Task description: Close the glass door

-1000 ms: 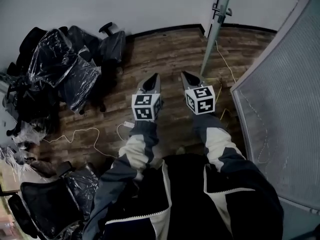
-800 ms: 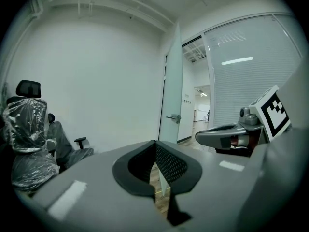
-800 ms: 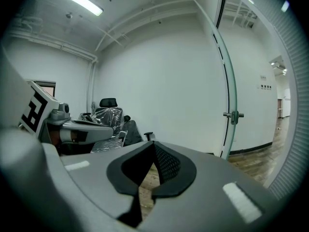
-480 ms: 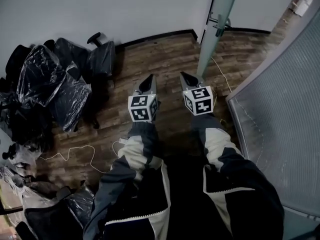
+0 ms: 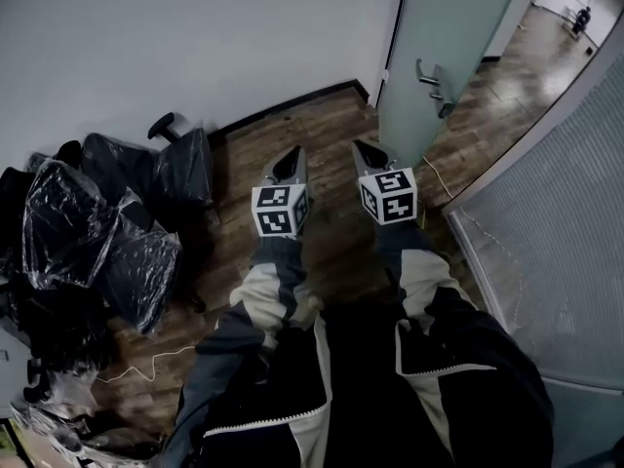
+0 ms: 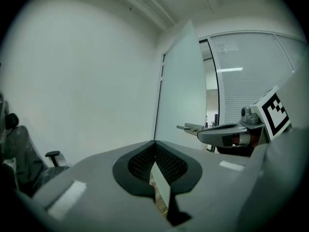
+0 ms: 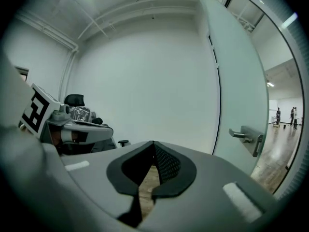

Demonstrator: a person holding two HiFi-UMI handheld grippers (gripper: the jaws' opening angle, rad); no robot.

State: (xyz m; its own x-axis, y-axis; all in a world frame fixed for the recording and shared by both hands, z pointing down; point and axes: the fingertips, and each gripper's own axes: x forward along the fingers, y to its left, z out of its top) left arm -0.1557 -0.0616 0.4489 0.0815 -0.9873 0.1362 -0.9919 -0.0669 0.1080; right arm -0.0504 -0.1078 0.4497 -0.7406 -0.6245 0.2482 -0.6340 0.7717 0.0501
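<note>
Frosted glass makes up the door (image 5: 444,47), and the head view cuts off its top edge, while its lower corner sits close behind the right gripper's (image 5: 362,147) tips, so the gap between them is hard to judge there. The person's dark jacket (image 5: 370,388) hides the floor below the arms. The plastic-wrapped office chairs (image 5: 97,232) run off the left edge. Beyond the doorway, a few figures (image 7: 285,116) in the corridor are too small to make out.

A second ago the door showed almost edge-on, as a thin strip at the top of the head view. Now its broad face is turned to the camera with the lever handle (image 5: 429,78) plain on it, and the chairs have slid down and to the left. Both grippers keep the same side-by-side pose over the wooden floor (image 5: 292,130).

The left gripper (image 6: 155,144) has its jaws brought together at the tips with nothing between them. Its view shows the door (image 6: 181,91) standing ajar ahead, next to the white wall (image 6: 87,81). The right gripper (image 7: 153,143) is likewise closed and empty. The door (image 7: 236,81) and its handle (image 7: 244,135) lie off to its right, apart from the jaws. Neither gripper touches the door.
</note>
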